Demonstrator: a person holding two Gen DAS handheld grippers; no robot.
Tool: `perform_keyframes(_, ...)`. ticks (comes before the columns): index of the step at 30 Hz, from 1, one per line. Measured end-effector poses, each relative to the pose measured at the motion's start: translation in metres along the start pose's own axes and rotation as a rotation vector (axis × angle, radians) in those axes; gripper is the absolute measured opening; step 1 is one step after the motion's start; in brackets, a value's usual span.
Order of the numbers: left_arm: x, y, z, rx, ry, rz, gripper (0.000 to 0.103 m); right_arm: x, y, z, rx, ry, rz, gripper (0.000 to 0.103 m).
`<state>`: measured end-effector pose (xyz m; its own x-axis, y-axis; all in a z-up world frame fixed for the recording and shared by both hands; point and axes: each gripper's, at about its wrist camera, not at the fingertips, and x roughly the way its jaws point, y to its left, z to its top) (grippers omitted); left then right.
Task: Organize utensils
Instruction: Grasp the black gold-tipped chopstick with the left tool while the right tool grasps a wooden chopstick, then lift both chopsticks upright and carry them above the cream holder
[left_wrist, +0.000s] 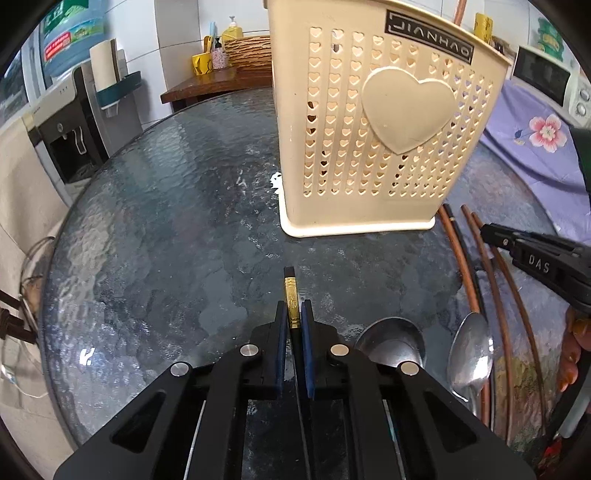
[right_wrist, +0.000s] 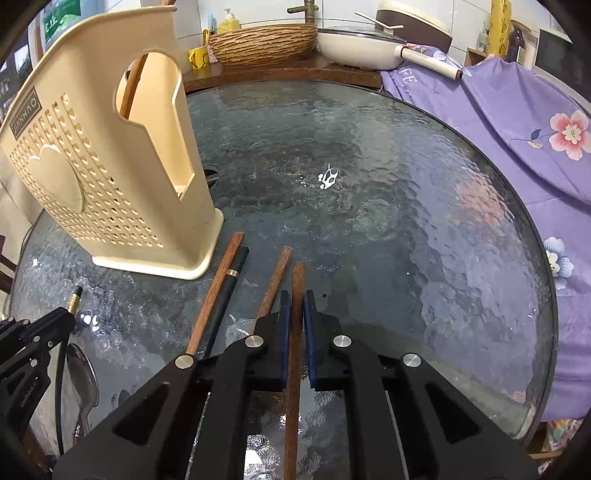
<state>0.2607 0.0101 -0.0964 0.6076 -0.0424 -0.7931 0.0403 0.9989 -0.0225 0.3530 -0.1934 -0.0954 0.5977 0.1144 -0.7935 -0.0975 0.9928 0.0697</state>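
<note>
While both my grippers pinch one chopstick each, the left gripper (left_wrist: 294, 314) a black chopstick (left_wrist: 290, 295) with gold band, the right gripper (right_wrist: 296, 306) a brown chopstick (right_wrist: 297, 280), other sticks and two spoons (left_wrist: 471, 354) lie on the glass table (left_wrist: 166, 221) near the holder (left_wrist: 373, 129). I fear a thin stick pivots between the pads and misses the holder opening.

A round textured glass table (right_wrist: 369, 206) is taking up the middle. A purple floral cloth (right_wrist: 524, 122) is draping along its right edge. On the far wooden counter a woven wicker basket (right_wrist: 262, 42), a yellow mug (right_wrist: 197, 57) and a white lidded pan (right_wrist: 354, 46) are sitting, with a white water dispenser (left_wrist: 66, 129) standing far left.
</note>
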Motion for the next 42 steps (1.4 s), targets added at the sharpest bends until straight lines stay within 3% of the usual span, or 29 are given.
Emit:
perform_keyframes(8, -0.036, 0.019, 0.003, -0.045, -0.106, -0.031, 0.007, -0.043, -0.011, 0.003, 0.034, -0.108, 0.100, 0.008)
perform_keyframes(22, -0.146, 0.024, 0.012, -0.055, -0.336, -0.114, 0.007, -0.177, -0.004, 0.007, -0.015, -0.376, 0.334, 0.008)
perform_keyframes(28, -0.165, 0.026, 0.009, -0.053, -0.361, -0.156, 0.007, -0.203, -0.004, 0.002, -0.032, -0.398, 0.409, 0.008)
perform_keyframes(42, -0.198, 0.027, 0.011, -0.040, -0.433, -0.187, 0.007, -0.231, 0.000, 0.007, -0.074, -0.449, 0.454, 0.008)
